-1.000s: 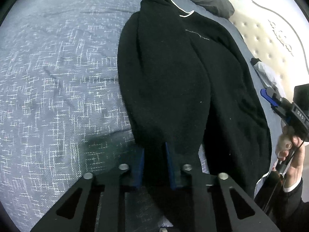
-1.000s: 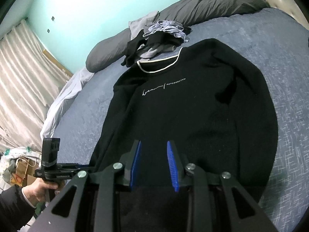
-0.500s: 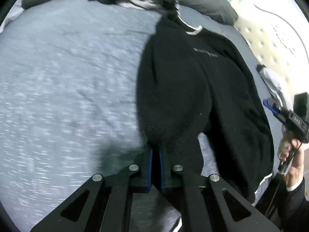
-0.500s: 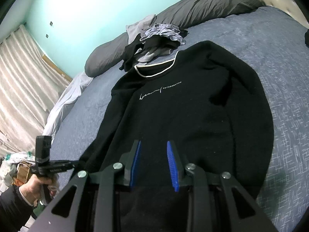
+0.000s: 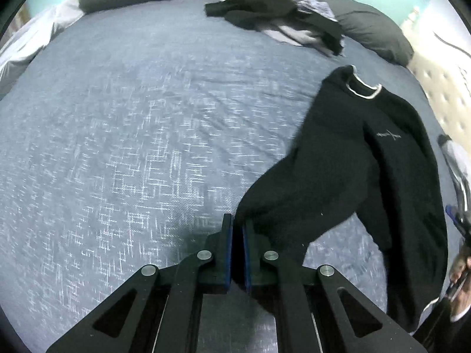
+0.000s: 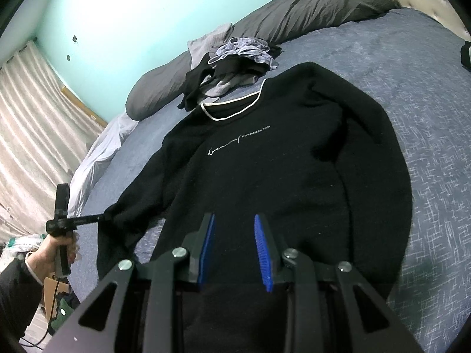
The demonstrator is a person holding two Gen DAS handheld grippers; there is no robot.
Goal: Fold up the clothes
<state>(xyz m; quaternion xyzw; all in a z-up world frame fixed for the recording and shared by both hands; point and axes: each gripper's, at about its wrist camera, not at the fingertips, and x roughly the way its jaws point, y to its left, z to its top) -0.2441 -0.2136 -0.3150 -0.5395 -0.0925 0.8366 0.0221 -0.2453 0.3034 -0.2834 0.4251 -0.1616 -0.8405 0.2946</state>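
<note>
Sleeve (image 5: pixel 297 188) of the black sweater (image 6: pixel 282 158) on the blue bedspread (image 5: pixel 132 147) sits pinched in the left gripper (image 5: pixel 237 229), right gripper (image 6: pixel 234 235) half-open over the hem; best draw it flat and straight.

Bed (image 6: pixel 418 94) covered by a blue-grey woven spread with a pale crosshatch pattern, filling most of both views. Two dark grey pillows (image 6: pixel 309 8) lie along the head edge of the bed. A cream tufted headboard (image 5: pixel 441 88) with button dimples stands past one side edge. The wall (image 6: pixel 132 8) behind the pillows is pale turquoise, brightly lit, with two small dark fixtures. Beige ribbed curtains (image 6: pixel 32 123) hang at the wall's far end. A white sheet (image 6: pixel 97 158) drapes over the bed's corner near the curtains. Cardboard box (image 6: pixel 54 291) and clutter stand on the floor below that corner.
</note>
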